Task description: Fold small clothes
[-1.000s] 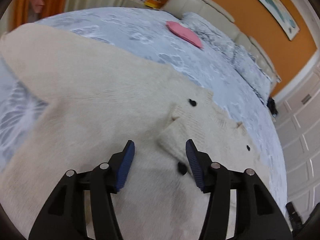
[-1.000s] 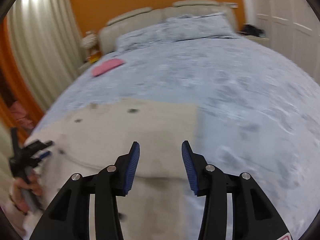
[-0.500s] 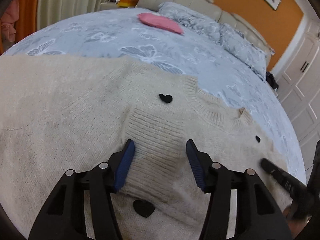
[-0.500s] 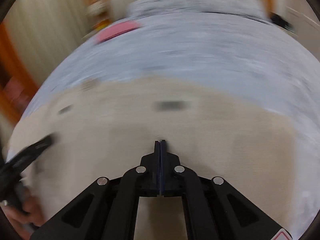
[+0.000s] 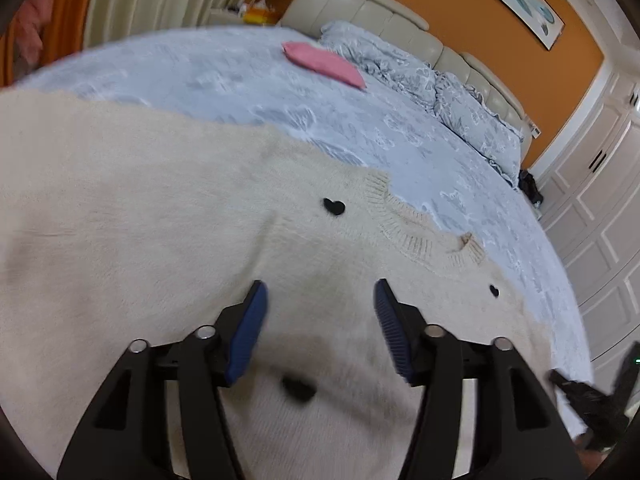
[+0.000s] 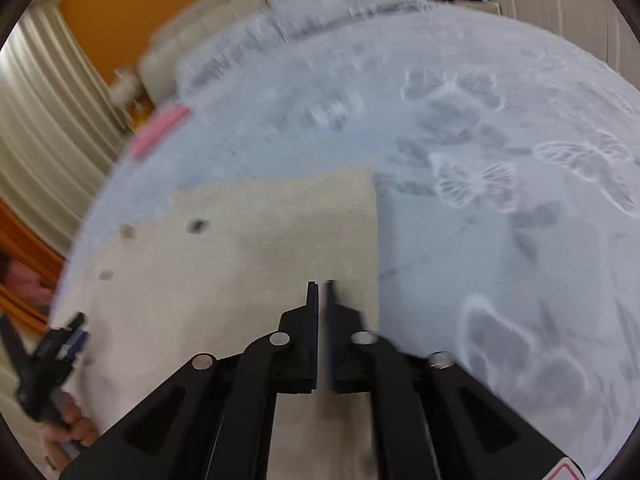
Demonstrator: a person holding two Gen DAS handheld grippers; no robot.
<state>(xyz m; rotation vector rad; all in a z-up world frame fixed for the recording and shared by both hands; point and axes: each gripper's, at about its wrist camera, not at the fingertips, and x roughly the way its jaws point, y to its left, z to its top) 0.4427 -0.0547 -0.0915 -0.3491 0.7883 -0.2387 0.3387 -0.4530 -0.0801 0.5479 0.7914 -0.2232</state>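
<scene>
One cream sweater (image 5: 160, 240) bearing three black hearts (image 5: 334, 207) lies on the bed (image 5: 248, 80); left gripper (image 5: 320, 320) gapes, right gripper (image 6: 323, 312) nearly closed, empty.

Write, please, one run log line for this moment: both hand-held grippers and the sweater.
left hand-held gripper: open over cream sweater | right hand-held gripper: nearly shut, grip unclear | sweater: flat on bed

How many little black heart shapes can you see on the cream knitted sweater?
3: one heart left of the ribbed collar, one right of it, one blurred between the left gripper's fingers. Others may be hidden.
</scene>
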